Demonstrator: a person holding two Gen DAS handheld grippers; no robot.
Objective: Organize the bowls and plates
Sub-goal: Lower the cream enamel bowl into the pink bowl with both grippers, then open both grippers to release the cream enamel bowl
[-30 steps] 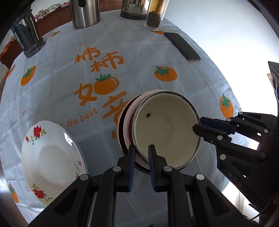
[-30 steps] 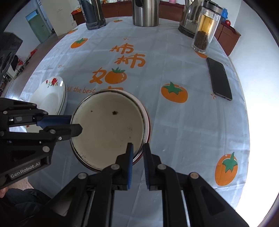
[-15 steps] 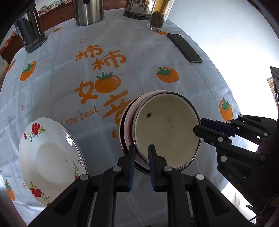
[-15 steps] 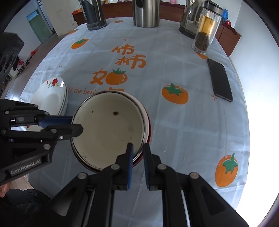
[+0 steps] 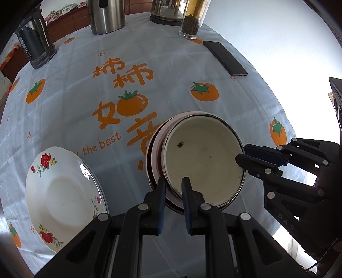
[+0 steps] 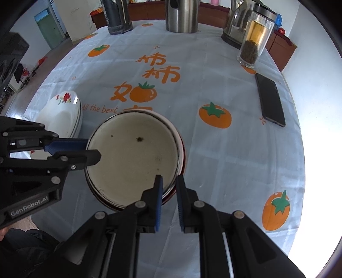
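1. A cream bowl (image 5: 203, 162) with a dark rim sits nested in a pink-and-white bowl (image 5: 154, 149) near the front middle of the table (image 5: 70, 85), on a pale cloth printed with orange fruit.
2. The left gripper (image 5: 173, 188) is clamped on the near-left rim of the bowls, one finger inside the cream bowl and one outside the stack.
3. The right gripper (image 6: 168, 186) is clamped on the opposite rim in the same way, one finger inside and one outside.
4. Whether the bowls rest on the cloth or are raised off it cannot be told.
5. A flowered plate (image 5: 64, 192) lies just to the left of the bowls, close beside the left gripper but apart from the stack; in the right wrist view it looks like more than one plate stacked.
6. A black phone (image 6: 270, 99) lies on the right side of the table, well apart from the bowls.
7. At the far edge stand a glass tea bottle (image 6: 254, 40), a steel jug (image 6: 181, 15), a kettle (image 5: 166, 12) and a dark flask (image 5: 34, 47).
8. Nothing lies between the bowls and those far things.
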